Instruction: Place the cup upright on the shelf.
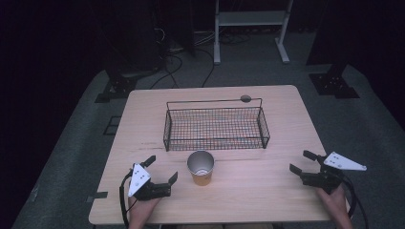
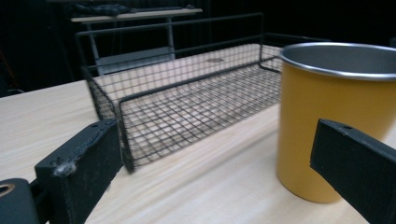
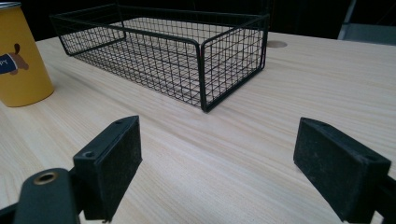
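**Cup upright on table, both grippers spread and empty**

Yellow cup (image 1: 200, 168) stood upright near the table's (image 1: 267, 191) front edge, just in front of the wire basket (image 1: 216, 128), apart from it. Left gripper (image 1: 161, 171) sat just left of the cup, jaws spread wide, not touching it. Right gripper (image 1: 302, 162) rested well apart at the right side, jaws likewise spread, pinching nothing. Basket empty.

Matt yellow metal cup (image 1: 201, 168), wire basket (image 1: 216, 129), pale wood table (image 1: 267, 191)
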Demonstrator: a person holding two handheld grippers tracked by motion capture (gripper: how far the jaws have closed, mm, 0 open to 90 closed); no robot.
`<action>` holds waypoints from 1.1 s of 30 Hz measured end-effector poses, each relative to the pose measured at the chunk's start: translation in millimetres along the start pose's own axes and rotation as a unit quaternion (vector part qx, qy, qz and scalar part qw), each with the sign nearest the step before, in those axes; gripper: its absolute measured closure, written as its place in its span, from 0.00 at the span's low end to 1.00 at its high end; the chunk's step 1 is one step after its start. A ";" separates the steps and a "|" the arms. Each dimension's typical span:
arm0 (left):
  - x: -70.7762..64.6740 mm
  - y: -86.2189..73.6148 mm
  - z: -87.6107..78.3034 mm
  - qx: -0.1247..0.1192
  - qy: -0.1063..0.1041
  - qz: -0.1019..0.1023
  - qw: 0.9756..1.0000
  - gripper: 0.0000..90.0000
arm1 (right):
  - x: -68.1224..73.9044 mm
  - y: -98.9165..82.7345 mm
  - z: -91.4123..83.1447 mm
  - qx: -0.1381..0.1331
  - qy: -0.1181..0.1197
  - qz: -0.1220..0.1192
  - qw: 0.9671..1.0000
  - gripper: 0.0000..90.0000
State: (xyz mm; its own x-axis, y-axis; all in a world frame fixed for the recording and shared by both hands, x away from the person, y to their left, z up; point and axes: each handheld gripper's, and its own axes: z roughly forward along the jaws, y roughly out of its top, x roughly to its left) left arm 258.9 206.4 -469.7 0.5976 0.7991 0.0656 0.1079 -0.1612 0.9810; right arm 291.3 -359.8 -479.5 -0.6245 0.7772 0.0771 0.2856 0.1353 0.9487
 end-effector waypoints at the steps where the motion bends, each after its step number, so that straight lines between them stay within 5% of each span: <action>1: -2.2 -0.2 0.0 0.000 -0.004 0.001 1.000 0.02 | 0.0 0.0 0.0 0.000 0.000 0.000 1.000 0.16; 22: -29.7 0.5 10.7 -0.003 -0.077 0.020 0.997 0.02 | -0.2 0.1 -0.2 -0.002 0.001 0.000 1.000 0.16; 33: -37.4 -0.1 15.5 0.005 -0.099 0.028 0.995 0.02 | -0.3 0.1 -0.1 -0.002 0.001 0.000 1.000 0.16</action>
State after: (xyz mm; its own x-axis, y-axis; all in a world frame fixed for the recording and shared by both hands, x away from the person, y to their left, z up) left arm 248.9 167.5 -475.0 0.7480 0.6586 0.0823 0.0766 -0.2088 0.9750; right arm 291.4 -360.1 -479.4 -0.6263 0.7758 0.0774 0.2829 0.1336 0.9498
